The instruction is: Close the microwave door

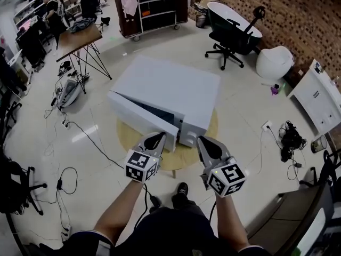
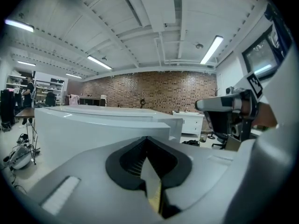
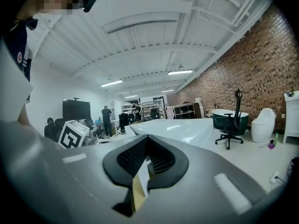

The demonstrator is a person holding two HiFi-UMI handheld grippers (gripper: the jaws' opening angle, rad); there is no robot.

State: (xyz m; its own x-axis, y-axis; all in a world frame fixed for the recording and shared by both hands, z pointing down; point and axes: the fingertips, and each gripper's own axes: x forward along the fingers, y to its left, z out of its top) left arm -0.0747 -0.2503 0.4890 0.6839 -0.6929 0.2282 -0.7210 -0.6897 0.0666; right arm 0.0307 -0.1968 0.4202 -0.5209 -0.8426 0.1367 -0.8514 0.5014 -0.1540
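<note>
A white microwave [image 1: 176, 87] stands on a round wooden table [image 1: 210, 135]. Its door [image 1: 139, 115] is ajar, swung out toward the front left, with the dark cavity showing behind it. My left gripper [image 1: 156, 140] is shut and empty, its tip close to the door's free edge; whether they touch is unclear. My right gripper [image 1: 206, 144] is shut and empty too, hanging just in front of the microwave's right front corner. In the left gripper view the shut jaws [image 2: 147, 140] point at the door's white face [image 2: 88, 125]. The right gripper view looks past its tip [image 3: 147, 138] at the microwave's top [image 3: 182, 127].
Cables [image 1: 80, 132] trail over the floor at the left. A wooden desk [image 1: 80, 39] and a wheeled shelf [image 1: 154, 7] stand behind. A black office chair [image 1: 232, 39] and a white cabinet [image 1: 317, 97] are at the right. People stand by the far left shelves.
</note>
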